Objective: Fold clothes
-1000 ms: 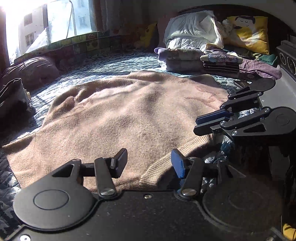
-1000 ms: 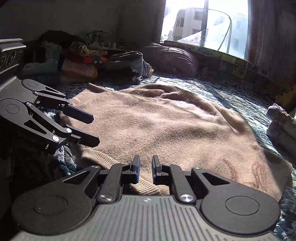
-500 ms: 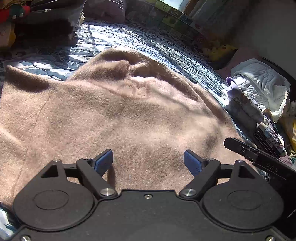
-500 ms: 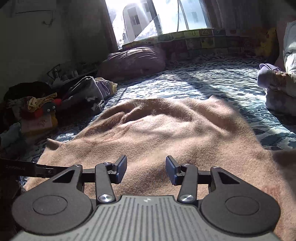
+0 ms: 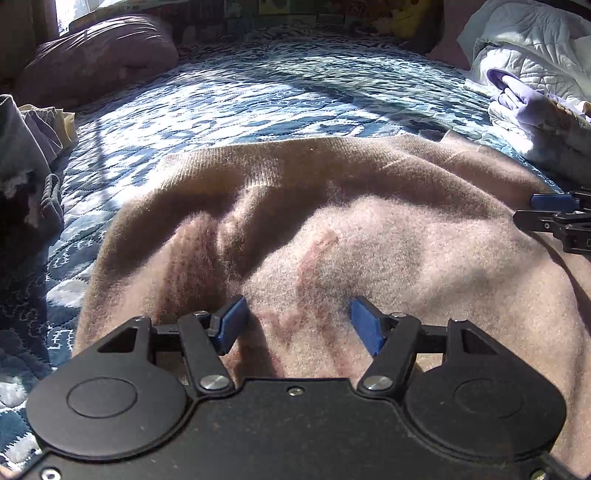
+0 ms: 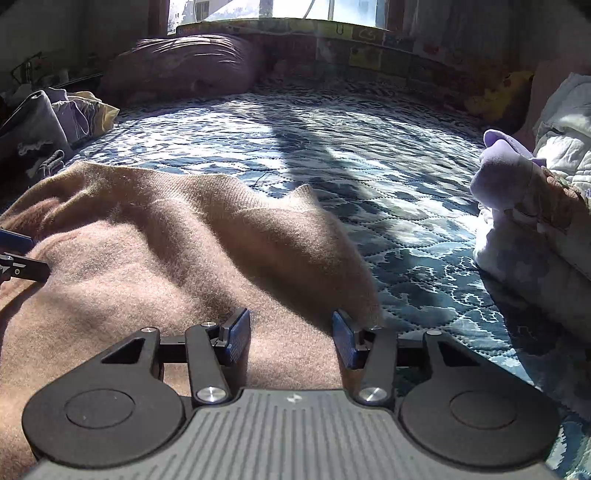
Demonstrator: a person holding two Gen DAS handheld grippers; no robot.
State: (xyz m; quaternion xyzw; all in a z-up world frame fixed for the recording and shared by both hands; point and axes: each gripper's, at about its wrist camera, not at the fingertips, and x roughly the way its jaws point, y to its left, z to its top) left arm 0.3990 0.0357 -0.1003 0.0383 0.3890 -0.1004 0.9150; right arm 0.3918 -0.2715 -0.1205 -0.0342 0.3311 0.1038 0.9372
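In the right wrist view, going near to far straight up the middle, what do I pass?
Right gripper, open → tan sweater → blue patterned quilt → patterned ledge → bright window.

I see one fuzzy pinkish-tan sweater (image 5: 362, 236) spread on the blue patterned bedspread (image 5: 258, 99), rumpled, far edge turned over showing smoother knit. Faint reddish marks on its middle. Half sunlit, half shadowed.
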